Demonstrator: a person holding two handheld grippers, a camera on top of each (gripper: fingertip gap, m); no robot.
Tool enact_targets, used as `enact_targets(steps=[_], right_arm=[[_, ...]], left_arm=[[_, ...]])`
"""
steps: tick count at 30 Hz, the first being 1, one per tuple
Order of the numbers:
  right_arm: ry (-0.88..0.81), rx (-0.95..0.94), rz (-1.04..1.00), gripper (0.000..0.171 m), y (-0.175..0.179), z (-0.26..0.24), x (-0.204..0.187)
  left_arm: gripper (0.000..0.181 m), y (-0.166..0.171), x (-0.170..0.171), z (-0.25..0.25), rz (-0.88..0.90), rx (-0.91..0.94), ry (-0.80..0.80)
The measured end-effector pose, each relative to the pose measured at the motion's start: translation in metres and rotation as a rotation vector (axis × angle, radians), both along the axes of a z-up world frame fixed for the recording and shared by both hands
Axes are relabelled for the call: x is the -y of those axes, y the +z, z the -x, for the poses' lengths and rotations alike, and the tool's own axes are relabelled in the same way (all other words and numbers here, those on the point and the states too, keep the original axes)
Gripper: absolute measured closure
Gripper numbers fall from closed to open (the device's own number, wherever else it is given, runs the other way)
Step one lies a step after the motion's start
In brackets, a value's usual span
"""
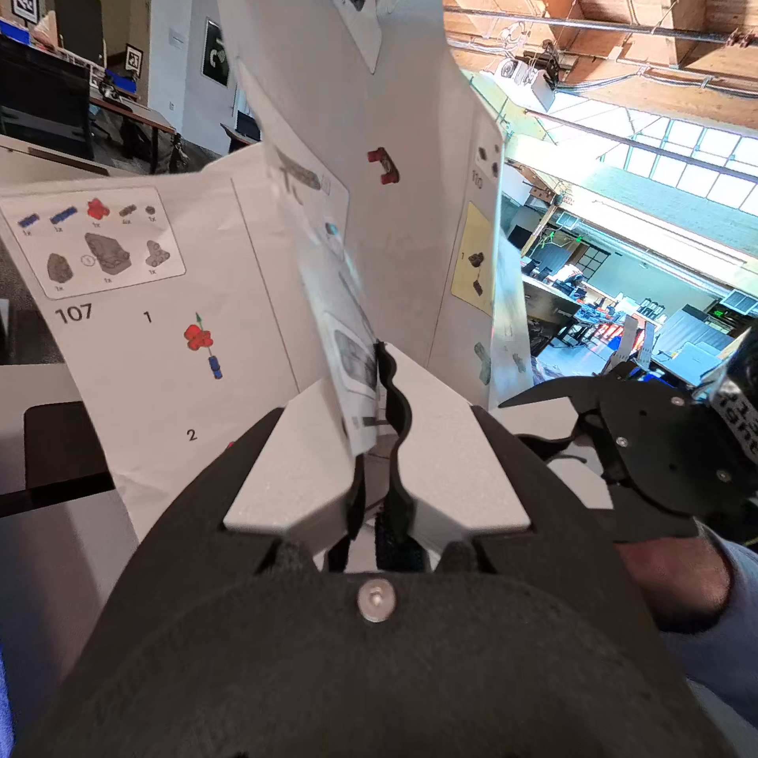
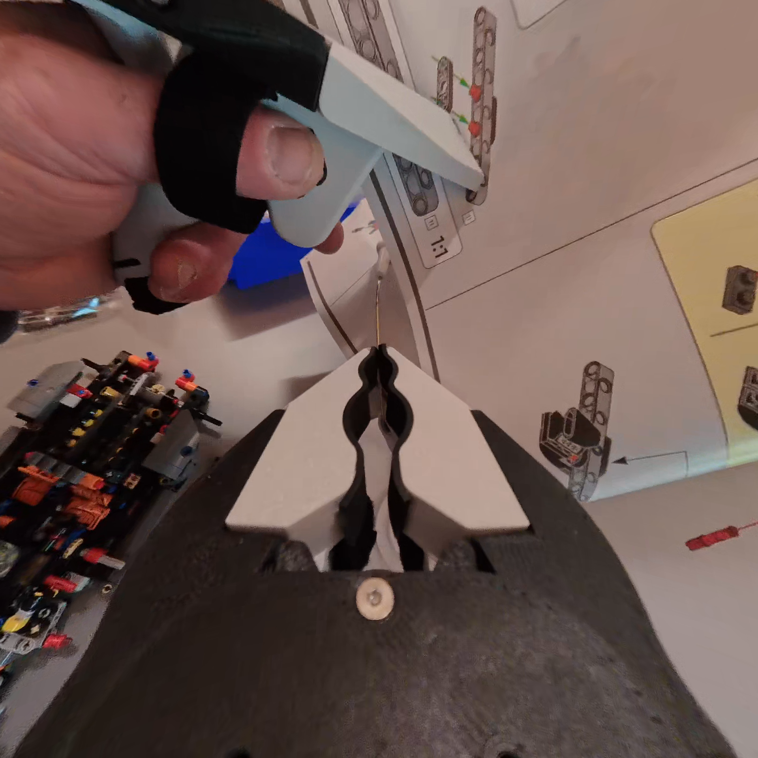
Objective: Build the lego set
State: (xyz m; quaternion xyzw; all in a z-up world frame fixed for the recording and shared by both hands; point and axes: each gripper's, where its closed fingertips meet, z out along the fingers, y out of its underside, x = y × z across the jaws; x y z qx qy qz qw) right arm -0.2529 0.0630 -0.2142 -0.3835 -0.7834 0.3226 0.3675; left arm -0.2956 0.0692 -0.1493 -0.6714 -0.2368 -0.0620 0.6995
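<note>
The Lego instruction booklet [image 1: 172,369] is lifted off the table, its pages fanned upright. My left gripper [image 1: 379,348] is shut on a thin bunch of its pages [image 1: 352,389]. My right gripper [image 2: 378,350] is shut on the edge of another page [image 2: 533,328], which curves up and away to the right. A partly built black, grey and orange Lego model [image 2: 94,471] lies on the white table [image 2: 254,369], down left of the right gripper. The right gripper's black body [image 1: 656,451] shows close on the right in the left wrist view.
A hand [image 2: 74,164] holds the left gripper, whose grey finger [image 2: 389,123] lies against the page at upper left. A blue bin [image 2: 279,254] stands behind it. Desks and dark chairs [image 1: 45,106] stand beyond the booklet. The left gripper's tips are roughly 8 centimeters from the right gripper's.
</note>
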Motion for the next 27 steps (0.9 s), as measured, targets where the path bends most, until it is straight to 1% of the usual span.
enact_targets(steps=[5,9,17,24,27], right_arm=[[0.054,0.015,0.135,0.171,0.002,-0.003,0.002],[0.098,-0.016,0.053,0.171,0.000,-0.005,0.005],[0.151,-0.071,0.069,0.171,0.004,-0.007,0.004],[0.095,-0.101,0.274,0.171,0.012,-0.007,-0.003],[0.069,-0.114,0.373,0.171,0.015,-0.006,-0.008]], left_arm=[[0.181,-0.009,0.000,0.002,-0.001,0.028,-0.026],[0.181,-0.014,0.000,0.005,-0.005,0.032,-0.020],[0.181,-0.025,0.003,0.015,-0.011,0.075,-0.016],[0.181,-0.029,0.007,0.013,-0.060,0.099,-0.016],[0.181,-0.032,0.011,0.012,-0.052,0.096,-0.001]])
